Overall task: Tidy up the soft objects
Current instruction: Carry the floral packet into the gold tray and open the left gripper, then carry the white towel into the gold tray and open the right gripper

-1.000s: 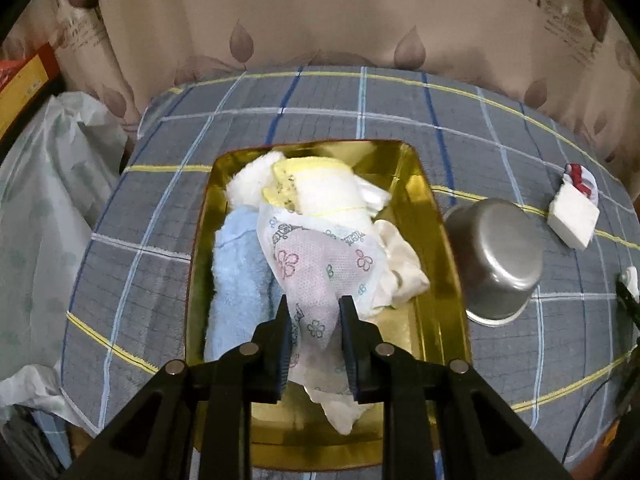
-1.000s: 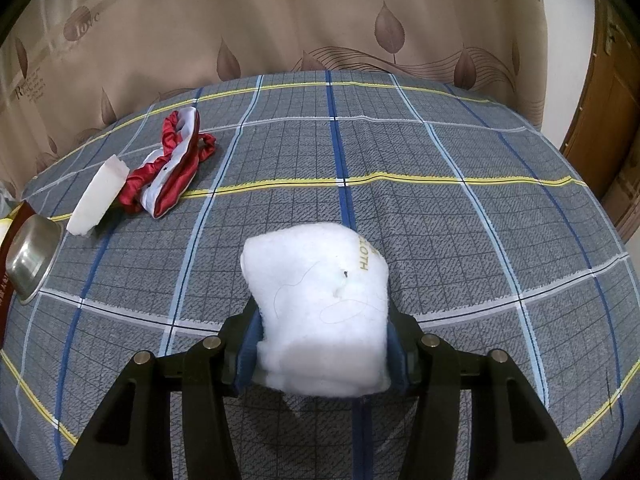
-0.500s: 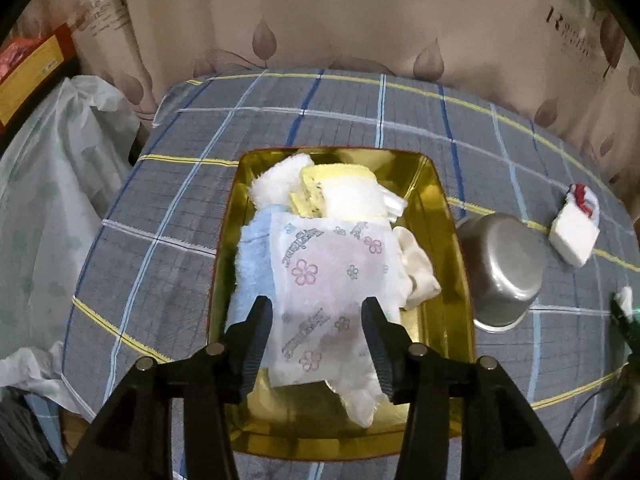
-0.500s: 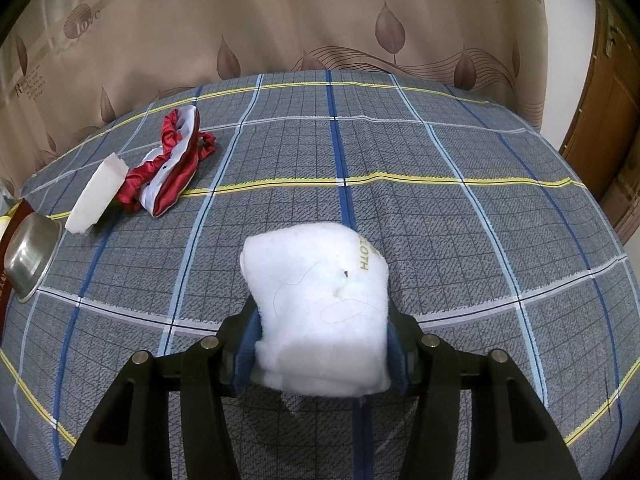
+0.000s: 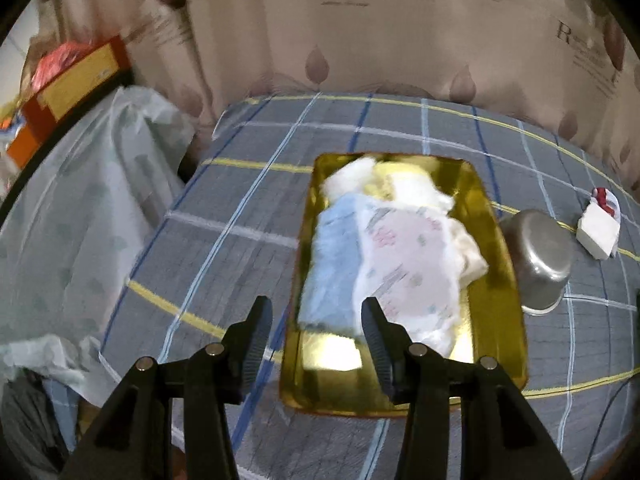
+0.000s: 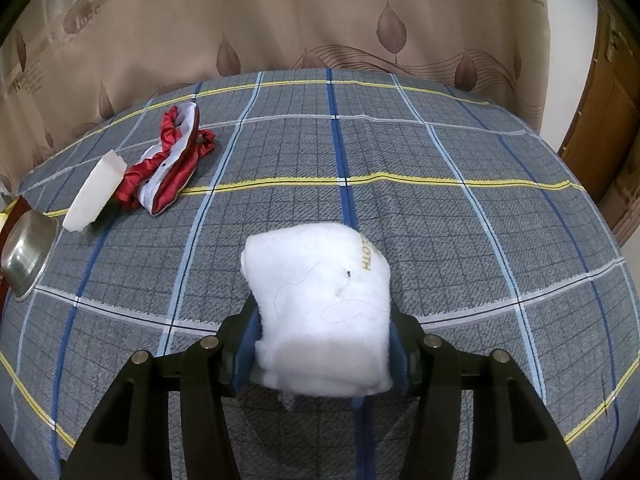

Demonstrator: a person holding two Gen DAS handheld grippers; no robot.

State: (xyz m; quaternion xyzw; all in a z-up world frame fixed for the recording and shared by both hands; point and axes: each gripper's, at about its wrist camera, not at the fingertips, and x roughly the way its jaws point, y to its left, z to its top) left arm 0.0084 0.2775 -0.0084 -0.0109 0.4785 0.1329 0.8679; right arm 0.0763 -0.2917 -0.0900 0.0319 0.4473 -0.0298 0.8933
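A: Left hand-held gripper [image 5: 316, 308]?
B: Released. Just opened, with nothing between the pads. Poised over the near left corner of the gold tray [image 5: 498, 240]; view blurred.
A: Straight ahead of it?
B: Soft pile inside the tray. Blue towel [image 5: 336, 256] along the left wall, flowered white sheet [image 5: 408, 256] draped over the middle, pale yellow cloth [image 5: 404, 184] at the far end, cream cloth [image 5: 470, 256] spilling toward the right wall. Bare gold floor only at the near end, just past the fingertips.
A: Room at the sides?
B: Left of the fingers, open plaid table [image 5: 224, 240], then its edge and a pale plastic sheet [image 5: 80, 200] beyond. Right of the tray, a steel bowl [image 5: 538, 256] tight against the rim; touching or just beside, cannot tell. Farther right, a white foam block [image 5: 596, 232].
A: Right hand-held gripper [image 6: 320, 316]?
B: Clenched on a folded white towel [image 6: 320, 280], pads pressed into both flanks. Lifted or resting on the table, cannot tell.
A: Clearance there?
B: Wide bare plaid ahead and to the right, out to the curved far edge under the curtain [image 6: 320, 20]. Far left, a red-and-white cloth [image 6: 168, 168] touching the foam block, well apart from the towel.
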